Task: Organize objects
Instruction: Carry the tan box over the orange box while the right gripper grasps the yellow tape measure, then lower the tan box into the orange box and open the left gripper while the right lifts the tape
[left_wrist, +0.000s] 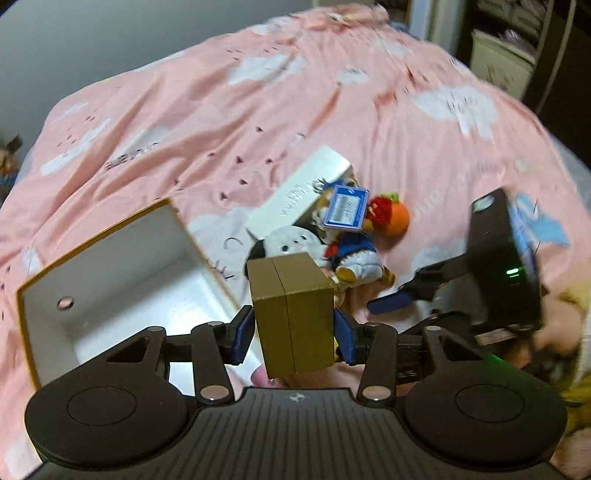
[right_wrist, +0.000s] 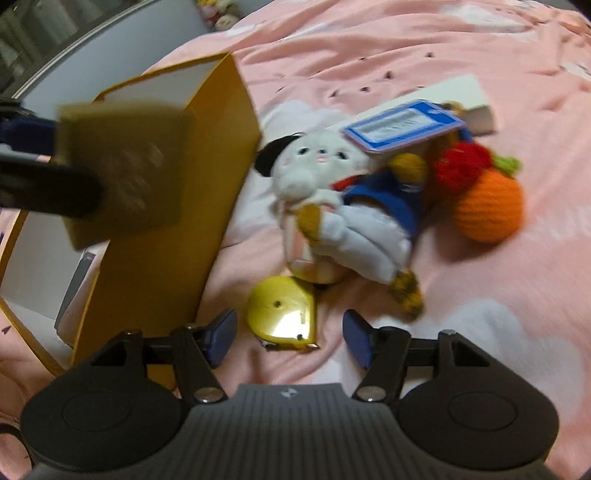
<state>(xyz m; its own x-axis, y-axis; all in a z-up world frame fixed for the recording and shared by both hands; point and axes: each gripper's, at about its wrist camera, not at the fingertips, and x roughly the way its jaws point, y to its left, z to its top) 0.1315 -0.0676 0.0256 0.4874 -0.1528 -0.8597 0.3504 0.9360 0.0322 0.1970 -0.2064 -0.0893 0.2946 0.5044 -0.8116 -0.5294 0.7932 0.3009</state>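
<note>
The left gripper (left_wrist: 294, 328) clamped a small gold box (left_wrist: 293, 314) above the pink bedspread (left_wrist: 258, 110), beside the open yellow carton (left_wrist: 110, 280). The right gripper (right_wrist: 288, 334) stood wide, empty, straddling a gold tape measure (right_wrist: 282, 314) near the plush toy (right_wrist: 332, 206).

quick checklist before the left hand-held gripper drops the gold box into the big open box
1. Left hand-held gripper shut on the small gold box: ok.
2. Gold box clear of the bedspread: ok.
3. Large open box has bare floor space: ok.
4. Right hand-held gripper open and holding nothing, over the gold tape measure: ok.
5. Plush toy outside the drop path: ok.
6. Fit inside: cannot tell.
</note>
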